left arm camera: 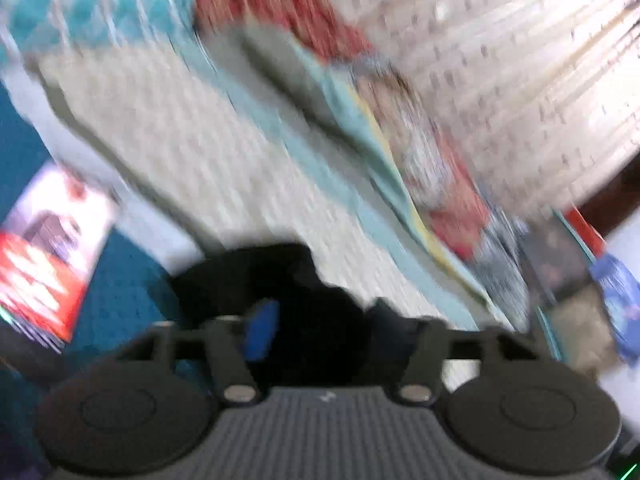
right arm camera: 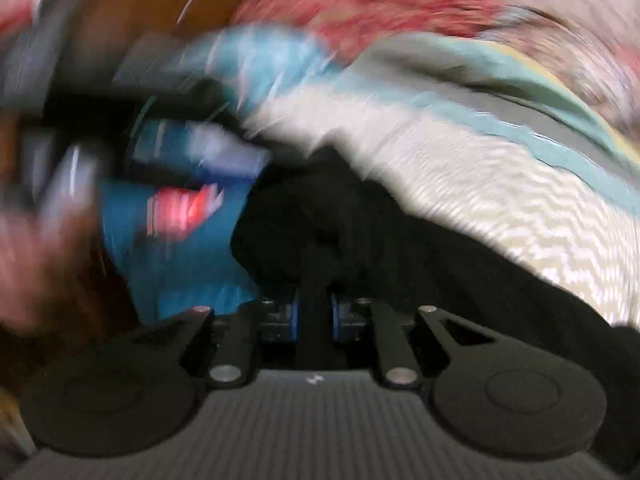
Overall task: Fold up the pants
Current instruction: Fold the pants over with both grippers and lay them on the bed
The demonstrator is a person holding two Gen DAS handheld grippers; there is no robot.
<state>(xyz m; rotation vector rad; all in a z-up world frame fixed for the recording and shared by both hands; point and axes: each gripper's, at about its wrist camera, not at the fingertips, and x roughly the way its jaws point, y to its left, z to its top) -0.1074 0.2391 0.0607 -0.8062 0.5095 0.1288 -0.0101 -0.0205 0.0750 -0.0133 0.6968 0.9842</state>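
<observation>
Black pants [right arm camera: 320, 216] bunched at the near edge of the bed, over a cream zigzag blanket [right arm camera: 500, 200]; right gripper [right arm camera: 316, 312] pinched shut on a fold of them, likely to lift an edge for folding, while the left gripper [left arm camera: 320, 328] has its blue pads spread with black cloth lying between them, not visibly clamped. Both views are heavily blurred. Teal sheet [left arm camera: 332, 168] and a red patterned cover [left arm camera: 280, 4] crowd the folding space beyond; a red-and-white box [left arm camera: 48, 256] lies off left.
</observation>
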